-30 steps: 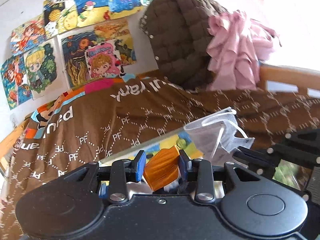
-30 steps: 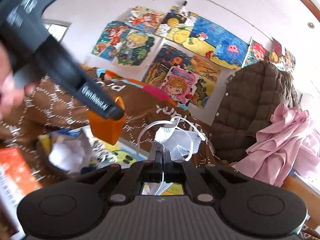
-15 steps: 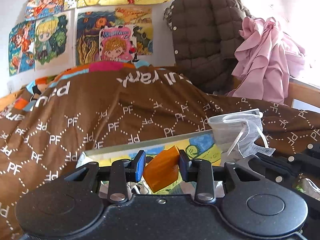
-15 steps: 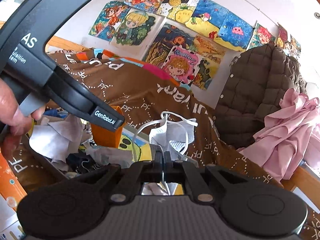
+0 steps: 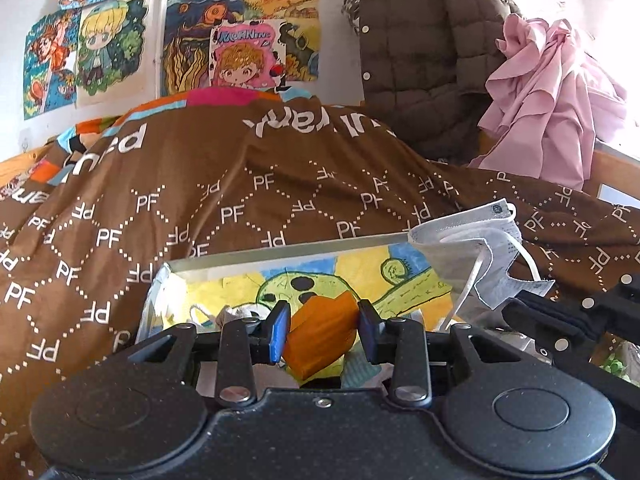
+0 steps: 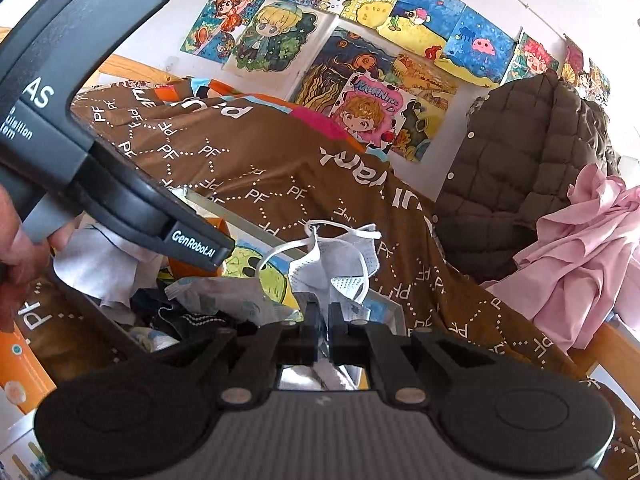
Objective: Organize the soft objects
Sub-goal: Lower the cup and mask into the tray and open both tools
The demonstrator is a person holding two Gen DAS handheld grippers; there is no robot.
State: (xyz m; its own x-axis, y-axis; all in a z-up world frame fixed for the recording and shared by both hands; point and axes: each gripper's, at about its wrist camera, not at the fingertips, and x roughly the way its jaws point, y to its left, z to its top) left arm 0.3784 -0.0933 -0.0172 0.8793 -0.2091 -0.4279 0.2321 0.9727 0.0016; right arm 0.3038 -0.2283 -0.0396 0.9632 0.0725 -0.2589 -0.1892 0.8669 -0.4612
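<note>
Change since the earlier frames: both grippers had been carried down and forward, so that the open box (image 5: pixel 280 258) filled more of each view and the wall drawings slid upward; the orange block and the face mask were brought from above the brown cover to over the box.
Meaning for the task: delivery of both items into the box was judged close, with release not yet made.
Room: a white wall hung with coloured cartoon drawings (image 6: pixel 360 116) was seen, with a quilted brown jacket (image 5: pixel 420 60) and a pink garment (image 5: pixel 552 92) draped to the right on a wooden frame.
Surface: a brown cover printed with "PF" (image 5: pixel 200 184) was spread over a raised bed-like mound; the box rested in front of it, lined at the back with a yellow and blue drawing.
Box contents: crumpled white paper or cloth, a dark fabric piece and a printed packet (image 6: pixel 216 300) were seen piled inside.
Left gripper (image 5: pixel 323 334): narrowed on the orange block (image 5: pixel 320 336), held tilted between the blue pads over the box interior.
Right gripper (image 6: pixel 323 318): jaws nearly together, pinching the white face mask (image 6: pixel 340 258), which stood up from the fingertips above the box's right end.
Person: only part of a hand (image 6: pixel 12 240) on the left gripper's handle was visible.
</note>
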